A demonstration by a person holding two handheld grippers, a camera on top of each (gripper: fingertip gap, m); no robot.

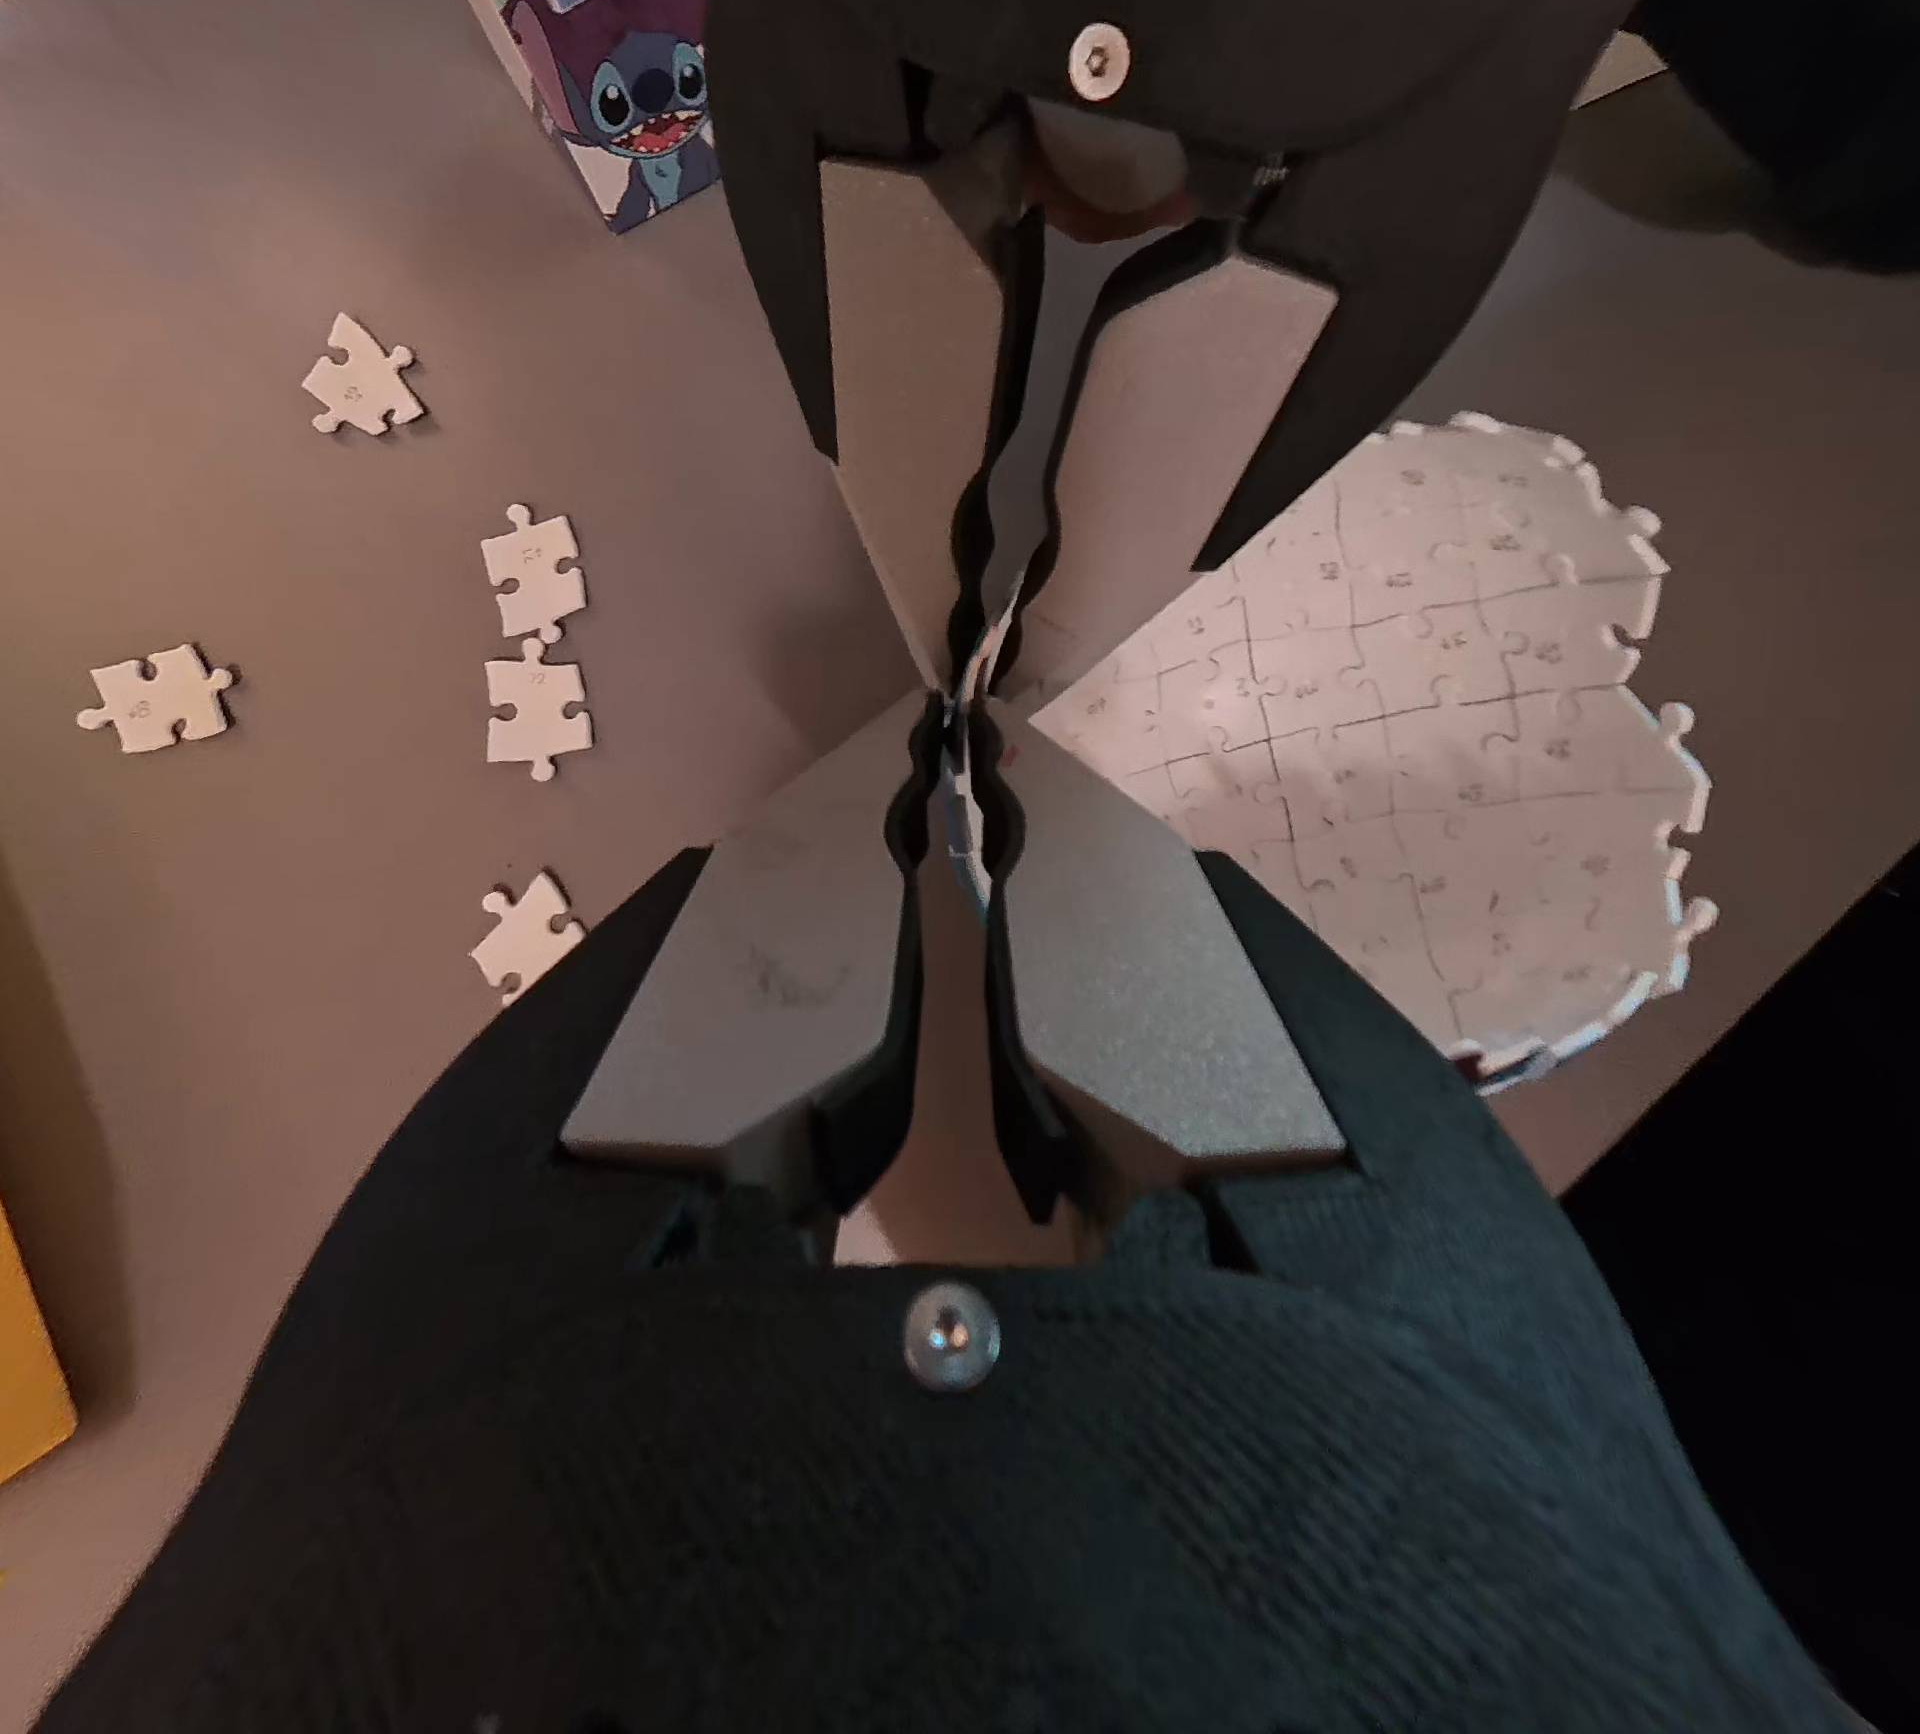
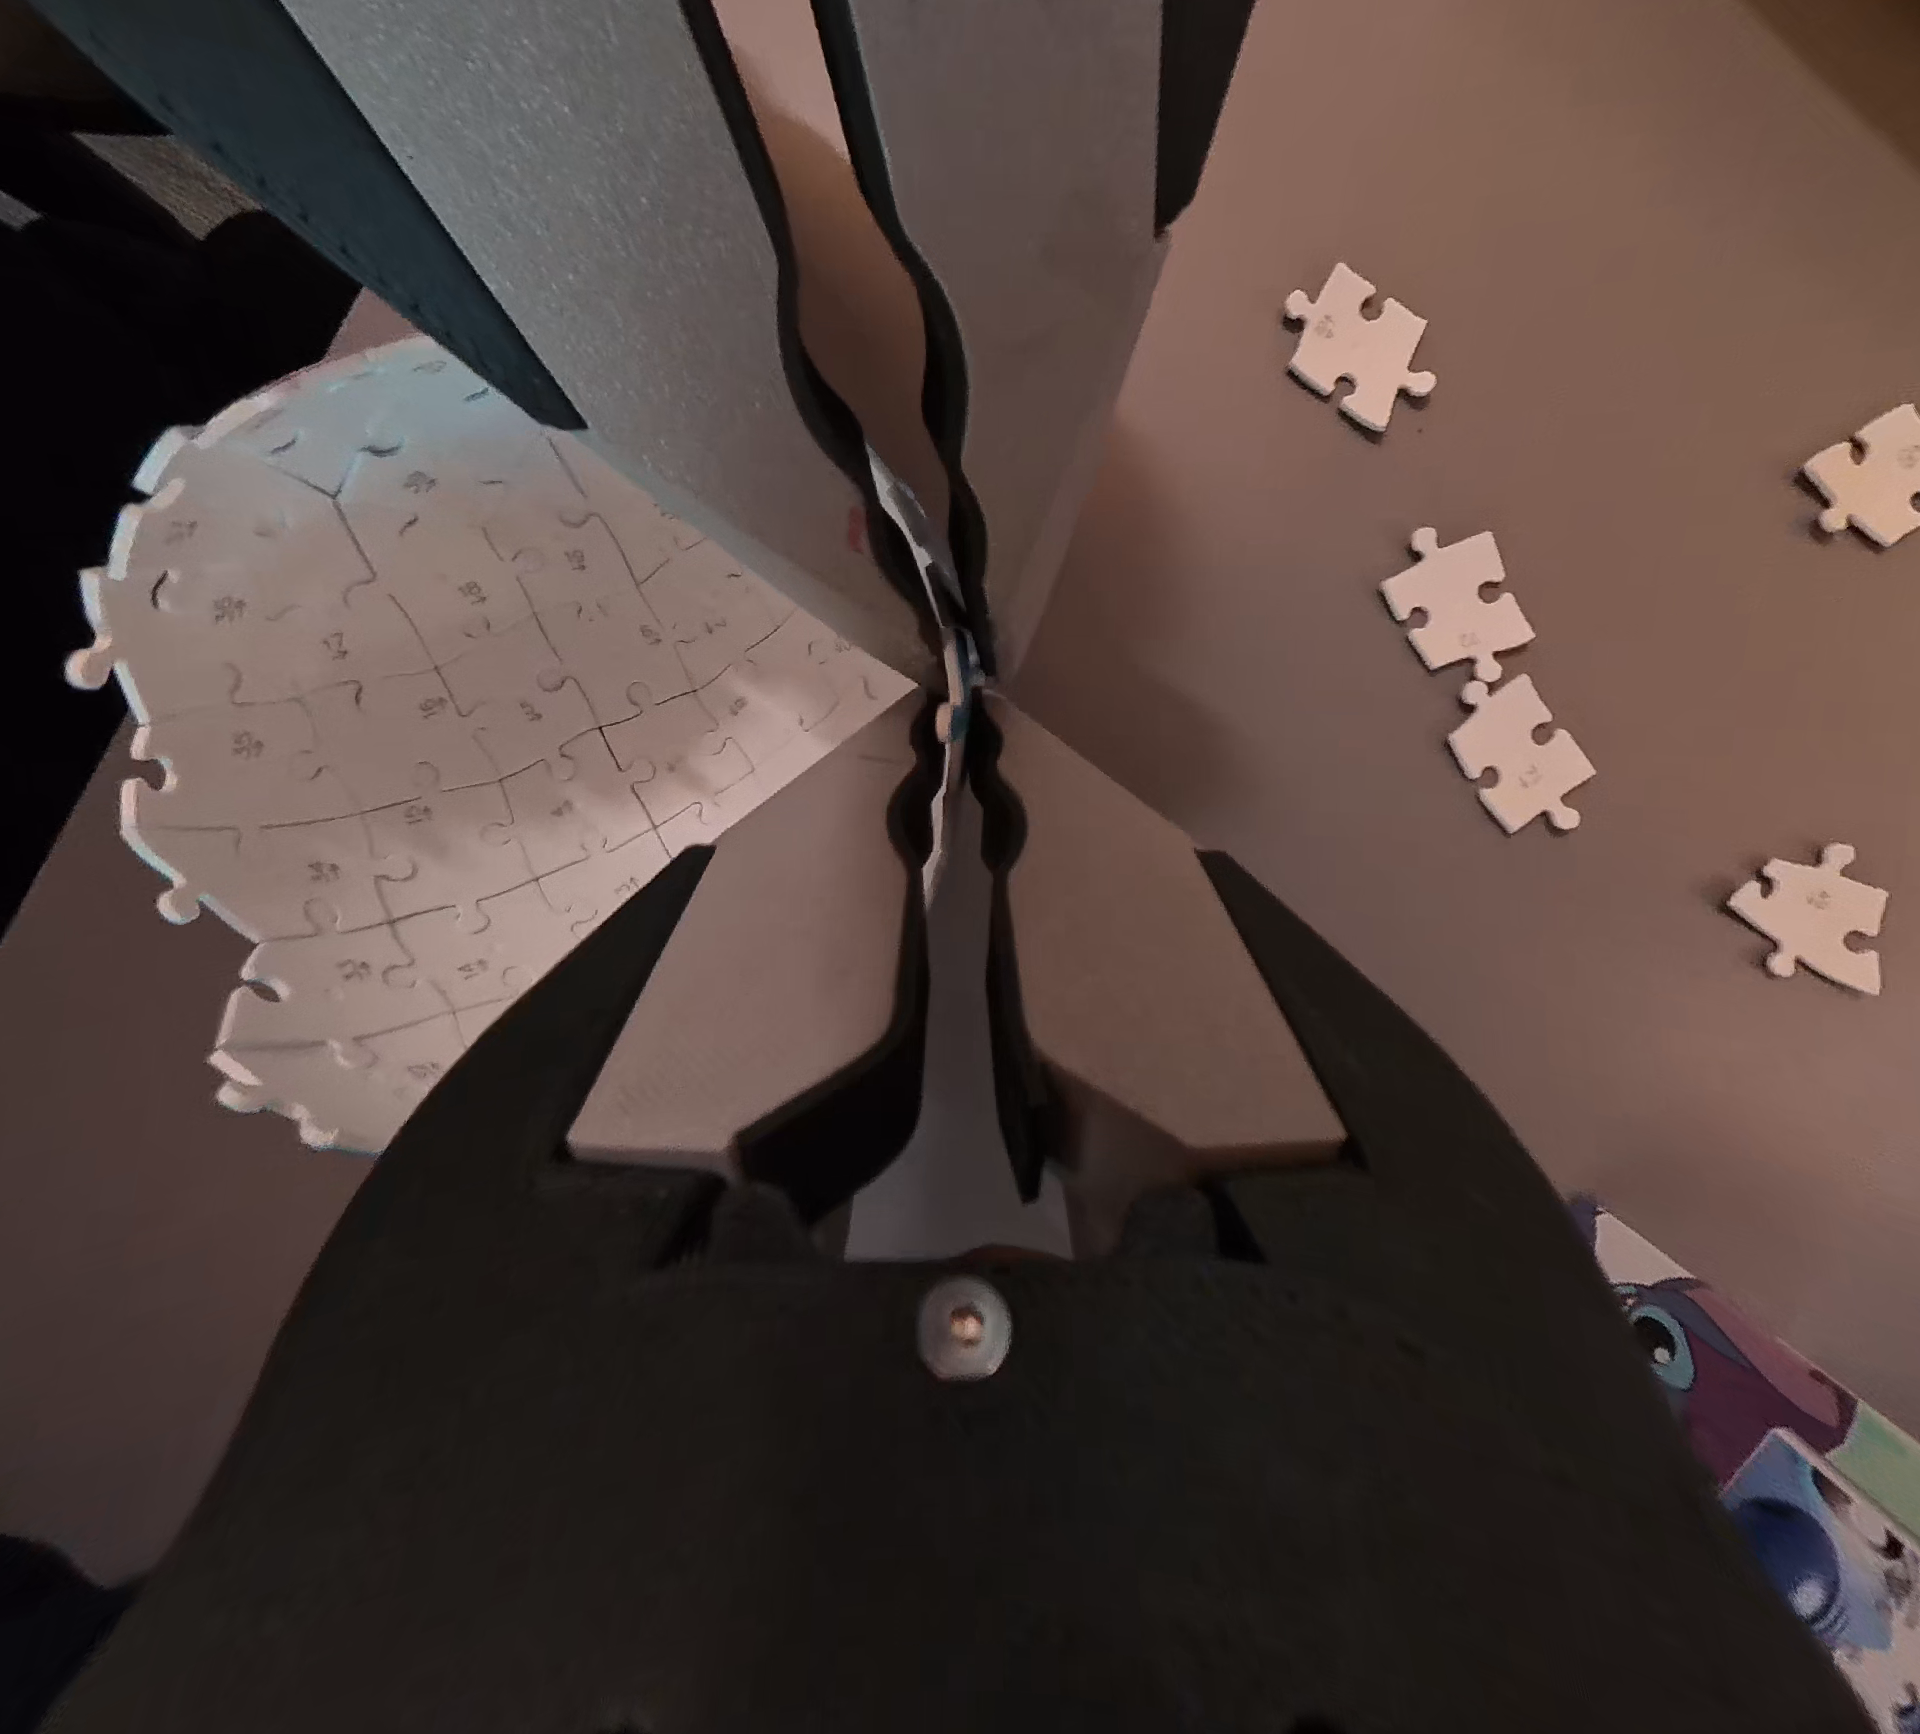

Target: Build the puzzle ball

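My left gripper (image 1: 961, 744) and my right gripper (image 1: 982, 645) meet tip to tip above the table, and both are shut. A thin puzzle piece (image 1: 964, 806) shows edge-on between the pads, white with a blue printed side. I cannot tell whether it is one piece or two. In the right wrist view my right gripper (image 2: 958, 749) comes from below, the left gripper (image 2: 951, 624) from above, and the piece (image 2: 948, 718) sits between them. The half-built puzzle ball (image 1: 1455, 749), a white bowl of joined pieces, lies open side up beside the tips (image 2: 364, 697).
Several loose white pieces (image 1: 533, 570) lie face down on the grey table (image 1: 260, 178), also in the right wrist view (image 2: 1455, 602). The printed puzzle box (image 1: 623, 22) stands at the back. A yellow object (image 1: 26, 1352) sits at the table's left edge. My two grippers' fingertips are within a few centimetres of each other. The yellow object (image 1: 26, 1352) is about equally far from each gripper, around 30 cm.
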